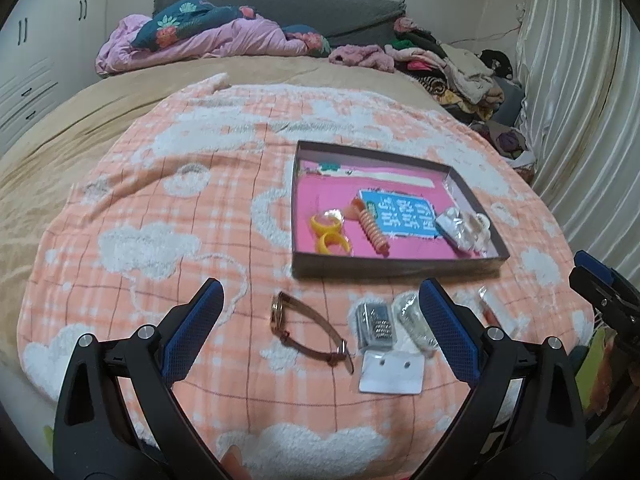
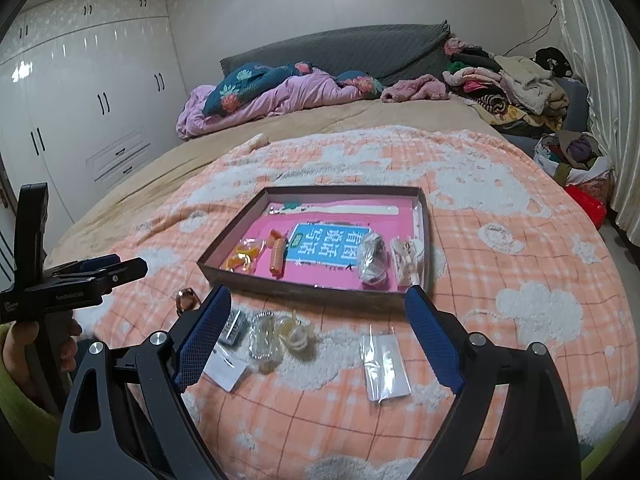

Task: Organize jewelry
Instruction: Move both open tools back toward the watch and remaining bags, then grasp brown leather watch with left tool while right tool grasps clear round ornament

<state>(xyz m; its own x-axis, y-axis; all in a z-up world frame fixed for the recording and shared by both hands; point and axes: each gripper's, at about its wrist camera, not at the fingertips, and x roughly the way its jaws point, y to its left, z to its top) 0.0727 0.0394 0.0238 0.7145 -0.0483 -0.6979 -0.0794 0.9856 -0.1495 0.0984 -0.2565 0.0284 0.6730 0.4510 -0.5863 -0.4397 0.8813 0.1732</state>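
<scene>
Both grippers hang open and empty over the blanket [image 1: 160, 200] on the bed: the left gripper [image 1: 320, 312] above a watch [image 1: 308, 332], the right gripper [image 2: 320, 320] above small plastic packets [image 2: 386, 362]. The shallow box [image 2: 312, 294] beyond holds yellow rings [image 1: 330, 236] and a coiled hair tie [image 1: 374, 232].

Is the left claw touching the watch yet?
Apart. The left wrist view shows the left claw open, the watch lying on the blanket between its fingers with clear gaps on both sides.
</scene>
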